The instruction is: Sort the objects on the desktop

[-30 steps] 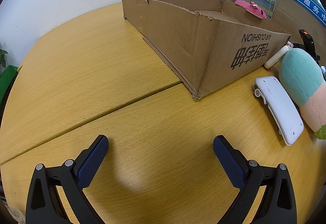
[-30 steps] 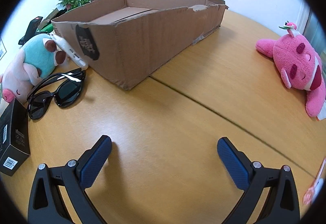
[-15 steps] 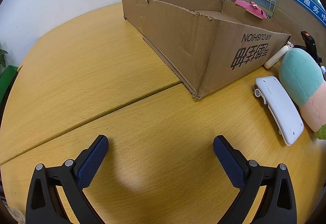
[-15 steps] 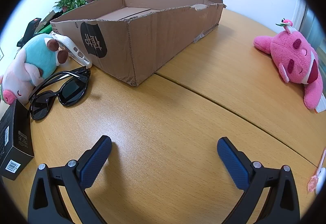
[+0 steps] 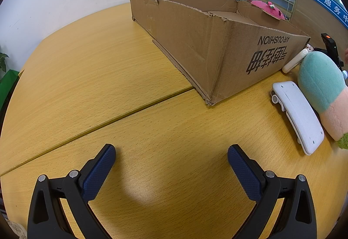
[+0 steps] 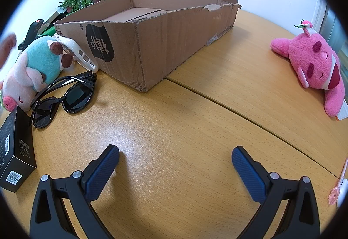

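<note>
left wrist: my left tool [image 5: 171,159] hangs released over bare worktop [image 5: 91,69]. the cardboard box [image 5: 208,43] stands ahead, the white case [image 5: 298,115] just beside the teal plush [image 5: 322,86] to the right. approach the case low, along its length. plush cut off by the frame.

right wrist: my right tool [image 6: 175,160] spread wide, empty. sunglasses [image 6: 63,99] near the box corner; pink plush [image 6: 313,64] well apart. box floor mostly hidden.

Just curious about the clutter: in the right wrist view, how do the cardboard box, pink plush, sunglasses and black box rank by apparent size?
1. cardboard box
2. pink plush
3. sunglasses and black box: look alike, and the black box lies nearer the camera, so unranked.
</note>
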The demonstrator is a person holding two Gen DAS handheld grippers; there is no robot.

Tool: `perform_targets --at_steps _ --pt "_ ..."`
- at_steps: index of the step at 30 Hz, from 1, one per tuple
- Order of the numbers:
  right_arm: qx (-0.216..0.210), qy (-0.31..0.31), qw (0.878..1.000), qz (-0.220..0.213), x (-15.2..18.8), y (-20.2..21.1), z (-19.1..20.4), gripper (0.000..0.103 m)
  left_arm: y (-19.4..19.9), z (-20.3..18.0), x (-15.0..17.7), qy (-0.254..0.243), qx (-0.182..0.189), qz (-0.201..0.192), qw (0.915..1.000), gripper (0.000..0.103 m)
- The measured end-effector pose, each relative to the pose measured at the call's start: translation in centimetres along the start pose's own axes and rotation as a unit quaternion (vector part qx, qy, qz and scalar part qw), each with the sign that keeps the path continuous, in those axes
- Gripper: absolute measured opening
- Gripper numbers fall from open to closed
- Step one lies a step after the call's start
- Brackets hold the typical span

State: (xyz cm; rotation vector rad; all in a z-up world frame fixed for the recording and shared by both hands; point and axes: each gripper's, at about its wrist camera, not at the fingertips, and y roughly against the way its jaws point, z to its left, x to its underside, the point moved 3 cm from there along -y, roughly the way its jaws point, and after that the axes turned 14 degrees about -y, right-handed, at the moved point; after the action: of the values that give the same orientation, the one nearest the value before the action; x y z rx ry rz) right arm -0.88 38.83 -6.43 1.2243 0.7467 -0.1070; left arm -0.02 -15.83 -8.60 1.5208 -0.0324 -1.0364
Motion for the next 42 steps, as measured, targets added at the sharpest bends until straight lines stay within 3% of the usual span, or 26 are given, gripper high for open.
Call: perform_targets --at_steps 11,19,22,25,29,32,35,38,42 --pt "0.002 -0.006 1.000 0.000 -0.6 -0.5 -0.4 0.103 0.1 0.3 0.0 0.020 -0.014 0.003 0.9997 0.103" --pt "0.071 -0.092 0.993 -0.008 0.1 1.1 1.0 0.102 1.7 -1.7 1.1 0.099 -0.053 0.032 0.9932 0.103" --pt "0.057 -0.107 0.990 -0.068 0.3 5.5 4.1 0.102 5.9 -4.7 0.3 0.111 -0.106 -0.034 0.9875 0.103" --pt "0.053 -0.110 0.987 -0.101 -0.5 9.2 8.2 0.102 11.6 -8.4 -2.1 0.133 -0.145 -0.124 0.9724 0.103" --pt "0.024 -0.093 0.988 -0.125 -1.6 11.8 15.1 0.102 17.2 -14.6 -5.6 0.135 -0.119 -0.245 0.9528 0.103" --pt "-0.002 -0.092 0.987 -0.135 -1.7 11.8 18.9 0.102 18.4 -17.9 -7.1 0.129 -0.096 -0.279 0.9468 0.103" --pt "-0.030 -0.117 0.985 -0.120 -0.8 10.5 21.6 0.102 16.9 -20.8 -8.3 0.125 -0.075 -0.243 0.9589 0.103" --pt "-0.054 -0.123 0.986 -0.102 0.6 9.4 23.7 0.102 13.8 -22.8 -9.0 0.121 -0.013 -0.204 0.9713 0.103" --pt "-0.127 -0.106 0.984 -0.060 3.3 8.2 26.7 0.102 10.5 -23.7 -8.9 0.139 0.030 -0.148 0.9787 0.103"
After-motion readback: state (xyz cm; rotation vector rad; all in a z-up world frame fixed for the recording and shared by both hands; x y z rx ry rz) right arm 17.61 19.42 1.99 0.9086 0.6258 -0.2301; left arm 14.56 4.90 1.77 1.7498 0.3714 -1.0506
